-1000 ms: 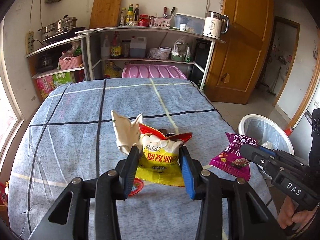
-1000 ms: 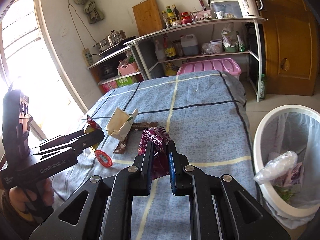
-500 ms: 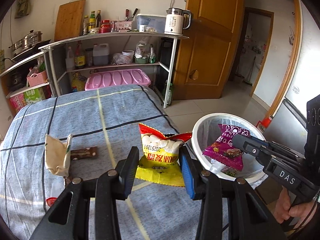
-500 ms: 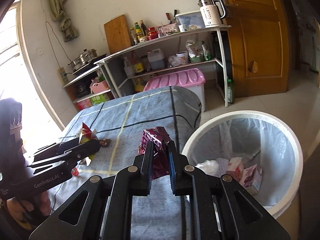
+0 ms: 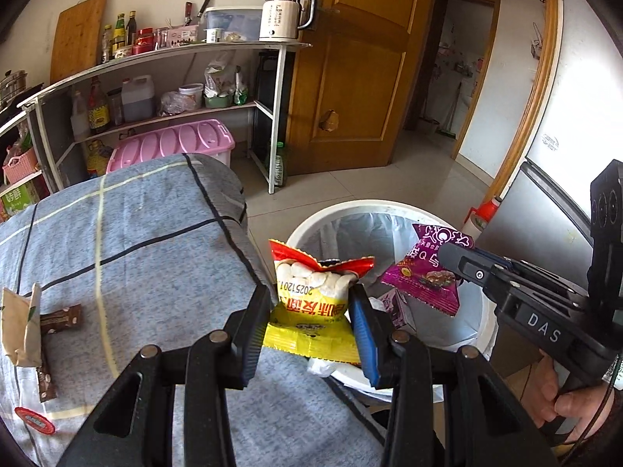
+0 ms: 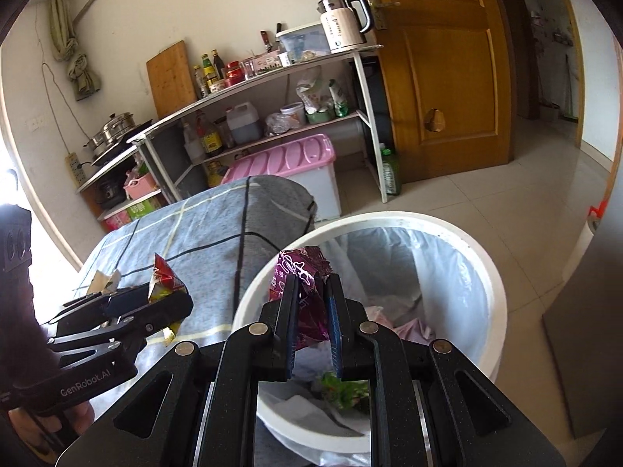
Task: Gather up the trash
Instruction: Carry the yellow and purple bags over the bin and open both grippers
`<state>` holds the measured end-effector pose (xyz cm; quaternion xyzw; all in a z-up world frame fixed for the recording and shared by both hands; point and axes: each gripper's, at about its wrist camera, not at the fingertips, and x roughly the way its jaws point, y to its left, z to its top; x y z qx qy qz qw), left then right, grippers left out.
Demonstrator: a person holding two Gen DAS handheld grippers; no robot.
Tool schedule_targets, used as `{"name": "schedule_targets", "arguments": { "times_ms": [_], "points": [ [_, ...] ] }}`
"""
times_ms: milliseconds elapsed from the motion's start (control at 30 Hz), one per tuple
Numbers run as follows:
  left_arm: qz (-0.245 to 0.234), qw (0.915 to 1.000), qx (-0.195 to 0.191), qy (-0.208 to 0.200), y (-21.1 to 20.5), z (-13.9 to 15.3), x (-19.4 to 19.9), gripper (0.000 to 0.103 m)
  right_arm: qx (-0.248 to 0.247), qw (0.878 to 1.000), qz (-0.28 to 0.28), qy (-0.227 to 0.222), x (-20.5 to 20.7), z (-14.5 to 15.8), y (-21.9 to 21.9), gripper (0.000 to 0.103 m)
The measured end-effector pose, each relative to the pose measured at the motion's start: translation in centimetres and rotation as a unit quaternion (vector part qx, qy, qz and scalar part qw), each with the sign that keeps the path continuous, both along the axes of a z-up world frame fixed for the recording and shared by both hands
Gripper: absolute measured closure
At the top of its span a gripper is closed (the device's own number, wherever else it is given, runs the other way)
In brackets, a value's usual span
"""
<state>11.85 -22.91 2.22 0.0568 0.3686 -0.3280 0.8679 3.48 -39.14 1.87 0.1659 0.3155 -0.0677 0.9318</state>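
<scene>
- Your left gripper [image 5: 311, 313] is clamped on a yellow and red snack packet [image 5: 317, 303]; the date stamp "20251201" reads upside down on it, above large red Chinese characters.
- That packet hangs at the near left rim of the white trash bin [image 5: 311, 225], just off the edge of the blue-grey checked cloth [image 5: 136, 233].
- Your right gripper [image 6: 311, 303] is closed tight on a purple wrapper [image 6: 301, 272], held over the bin's open mouth; white print with a "Q" shows on it from the left camera.
- The right tool's body reads "DAS"; the left one reads "GenRobot.AI".
- Inside the lined bin lie crumpled wrappers and something green.
- Far left on the cloth lie a torn beige paper packet [image 5: 21, 323], a brown bar wrapper [image 5: 58, 317] touching it and a red round lid [image 5: 35, 420].
</scene>
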Motion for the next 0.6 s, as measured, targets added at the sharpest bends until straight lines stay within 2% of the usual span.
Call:
{"name": "schedule_targets", "arguments": {
  "times_ms": [233, 367, 533, 600],
  "points": [
    [-0.025, 0.9995, 0.011, 0.018, -3.4, -1.5, 0.1, 0.059, -0.016, 0.999, -0.031, 0.023, 0.1, -1.2, -2.6, 0.088],
    [-0.032, 0.9991, 0.019, 0.022, -4.6, -2.1, -0.1, 0.045, -0.021, 0.999, -0.036, 0.036, 0.3, -1.9, -3.4, 0.087],
    [-0.037, 0.9989, 0.018, 0.025, -5.0, -2.3, -0.2, 0.037, -0.022, 0.998, -0.039, 0.047, 0.7, -2.4, -3.7, 0.081],
    [-0.033, 0.9990, 0.018, 0.024, -4.7, -2.3, -0.1, 0.035, -0.022, 0.998, -0.039, 0.050, 0.7, -2.5, -3.7, 0.075]
  ]
}}
